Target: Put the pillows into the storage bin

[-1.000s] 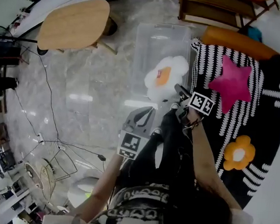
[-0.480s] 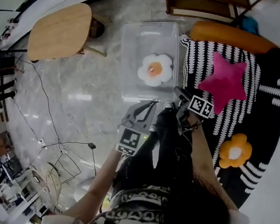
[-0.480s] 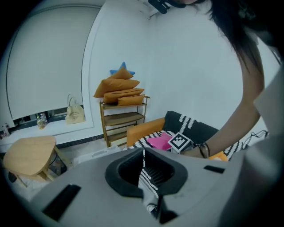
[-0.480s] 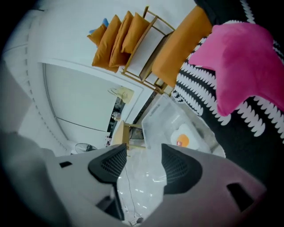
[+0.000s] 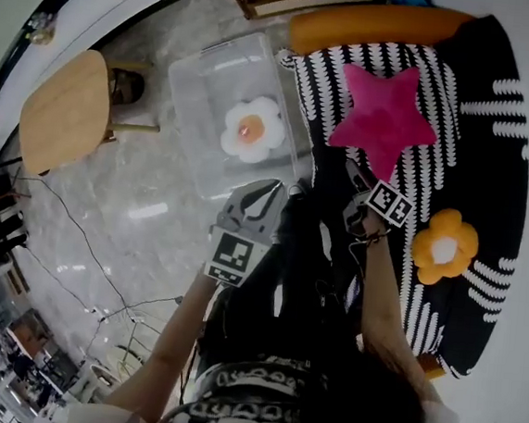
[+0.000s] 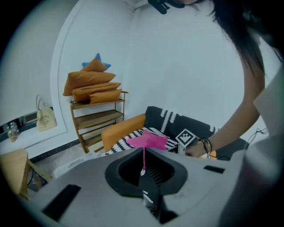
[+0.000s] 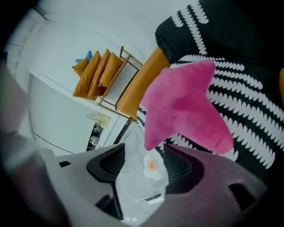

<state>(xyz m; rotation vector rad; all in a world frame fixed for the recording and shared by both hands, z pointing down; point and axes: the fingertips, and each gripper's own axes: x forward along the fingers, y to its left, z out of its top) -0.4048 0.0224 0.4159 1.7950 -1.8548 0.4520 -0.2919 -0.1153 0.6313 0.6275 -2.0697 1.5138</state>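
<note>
A clear storage bin (image 5: 203, 79) stands on the marble floor with a white flower pillow (image 5: 251, 130) lying inside it. A pink star pillow (image 5: 383, 115) and an orange flower pillow (image 5: 443, 247) lie on the black-and-white striped sofa (image 5: 495, 135). My right gripper (image 5: 350, 175) hovers at the sofa's edge, just below the star pillow (image 7: 182, 106). Its jaws are opening with nothing between them, and the bin (image 7: 137, 186) with the white pillow (image 7: 151, 166) shows through the gap. My left gripper (image 5: 272, 186) hangs near the bin's front corner, shut and empty.
An oval wooden table (image 5: 65, 108) stands left of the bin. A wooden shelf (image 6: 95, 119) stacked with orange cushions (image 6: 91, 84) is behind it. An orange bolster (image 5: 375, 26) lines the sofa's far edge. Cables (image 5: 83, 263) trail over the floor at the left.
The white flower pillow was at the bin's near edge beside the right gripper and now lies inside the bin. The view has swung toward the sofa, bringing the star pillow close.
</note>
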